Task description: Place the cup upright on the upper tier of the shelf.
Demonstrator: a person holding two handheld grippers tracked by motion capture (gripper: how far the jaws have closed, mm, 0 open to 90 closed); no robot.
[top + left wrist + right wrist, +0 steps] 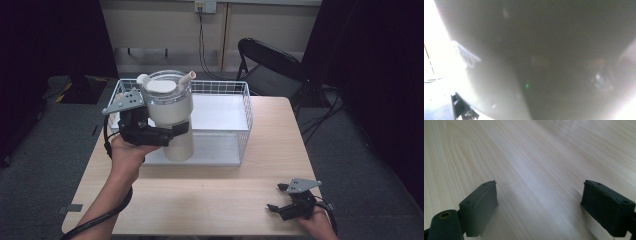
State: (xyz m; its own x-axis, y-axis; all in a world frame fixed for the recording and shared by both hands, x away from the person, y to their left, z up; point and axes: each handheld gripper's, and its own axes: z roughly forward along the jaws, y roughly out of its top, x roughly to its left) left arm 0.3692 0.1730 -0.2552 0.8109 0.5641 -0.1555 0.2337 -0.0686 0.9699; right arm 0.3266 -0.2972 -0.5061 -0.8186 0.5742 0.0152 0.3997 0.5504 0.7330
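The left gripper [175,131] squeezes the cup [172,120], upper left, above the basket [245,112]. It still needs setting down. The right gripper [277,197], lower right, sits open.

No legible text or labels.

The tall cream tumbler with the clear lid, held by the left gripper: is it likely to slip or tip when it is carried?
The tumbler looks smooth and rounded, so it may slip or turn in the left gripper. It is tall and narrows toward its base, so it could tip when set down in the wire basket. Its rigid wall should not bend; its weight cannot be judged.
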